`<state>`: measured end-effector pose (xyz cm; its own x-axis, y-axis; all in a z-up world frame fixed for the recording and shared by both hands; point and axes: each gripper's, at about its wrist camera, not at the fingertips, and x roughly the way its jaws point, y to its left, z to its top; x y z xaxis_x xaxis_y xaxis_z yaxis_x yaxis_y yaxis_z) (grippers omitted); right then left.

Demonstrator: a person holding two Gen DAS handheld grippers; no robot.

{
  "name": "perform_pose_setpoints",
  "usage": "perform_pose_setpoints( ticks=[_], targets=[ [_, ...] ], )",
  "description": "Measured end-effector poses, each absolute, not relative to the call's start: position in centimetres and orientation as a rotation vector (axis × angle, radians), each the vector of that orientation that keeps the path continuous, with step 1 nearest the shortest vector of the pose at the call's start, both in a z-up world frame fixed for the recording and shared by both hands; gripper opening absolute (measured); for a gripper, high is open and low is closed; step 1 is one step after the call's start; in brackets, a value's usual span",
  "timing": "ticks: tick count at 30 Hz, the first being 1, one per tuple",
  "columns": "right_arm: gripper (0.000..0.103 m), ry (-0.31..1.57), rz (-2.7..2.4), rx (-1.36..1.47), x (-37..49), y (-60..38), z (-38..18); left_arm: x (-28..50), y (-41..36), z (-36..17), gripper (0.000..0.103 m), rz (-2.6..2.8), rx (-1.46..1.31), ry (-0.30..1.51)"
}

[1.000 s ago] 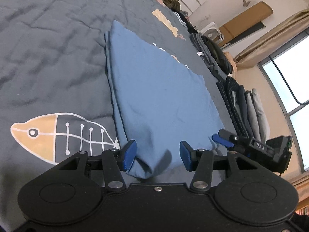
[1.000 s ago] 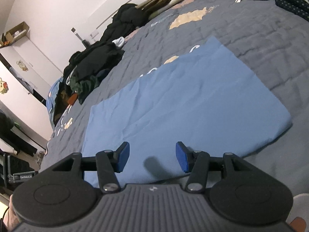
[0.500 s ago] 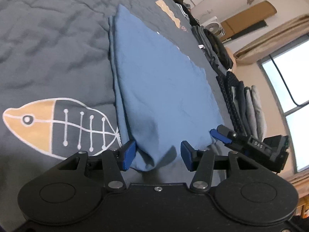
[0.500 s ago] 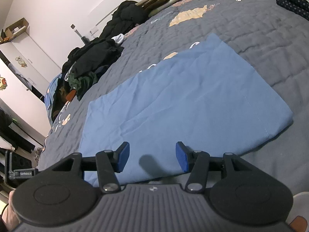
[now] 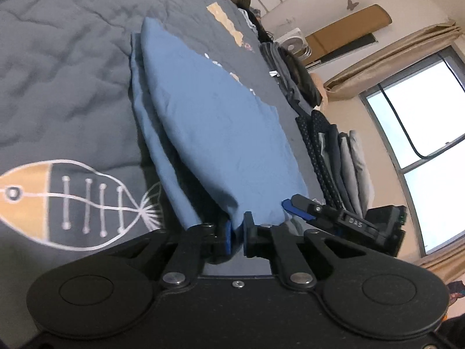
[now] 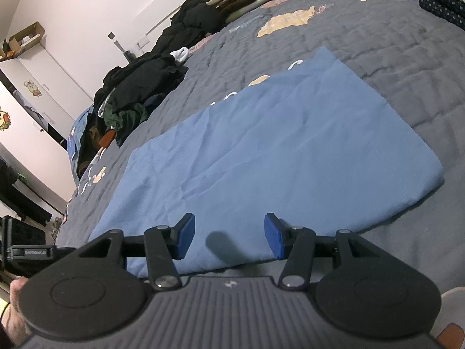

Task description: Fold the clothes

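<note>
The left gripper (image 5: 237, 234) has just closed its jaws on the near corner of the blue garment (image 5: 215, 133) on the bed (image 5: 58, 58). The right gripper (image 6: 229, 240) hovers half-open, garment edge below its jaws, gripping nothing. Lifting one-handed risks the thin pinch slipping, skewing the fold.
</note>
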<state>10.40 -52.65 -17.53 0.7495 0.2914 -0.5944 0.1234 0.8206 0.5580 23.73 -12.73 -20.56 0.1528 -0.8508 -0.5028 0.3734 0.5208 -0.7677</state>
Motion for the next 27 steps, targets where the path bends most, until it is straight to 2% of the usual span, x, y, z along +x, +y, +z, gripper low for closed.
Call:
perform_pose_setpoints(
  ticks=[7,10,12,13,16,24,25,26,27],
  targets=[
    [0.052,0.727,0.104,0.613,10.4,-52.7,-17.5,23.7,-10.2,-20.9,0.006,-0.827,-0.429,1.164],
    [0.052,0.730,0.099,0.613,10.5,-52.8,-17.5,23.6,-9.0,-20.3,0.006,-0.827,-0.492,1.113],
    [0.052,0.731,0.096,0.613,10.6,-52.7,-17.4,23.8,-9.1,-20.0,0.010,-0.840,-0.539,1.070],
    [0.052,0.731,0.096,0.612,10.6,-52.6,-17.4,24.0,-9.4,-19.8,0.016,-0.841,-0.558,1.051],
    [0.052,0.728,0.096,0.608,10.6,-52.6,-17.3,24.6,-10.7,-20.7,0.045,-0.813,-0.602,1.034],
    [0.052,0.729,0.096,0.603,10.7,-52.4,-17.5,24.8,-13.3,-22.3,0.040,-0.770,-0.630,1.033],
    [0.052,0.729,0.097,0.601,10.7,-52.4,-17.5,24.9,-13.5,-22.3,0.024,-0.769,-0.632,1.034],
    [0.052,0.730,0.099,0.599,10.7,-52.4,-17.5,25.0,-13.8,-22.4,0.012,-0.755,-0.612,1.051],
    [0.052,0.730,0.101,0.597,10.6,-52.4,-17.5,25.0,-13.7,-22.4,0.012,-0.754,-0.594,1.065]
  ],
)
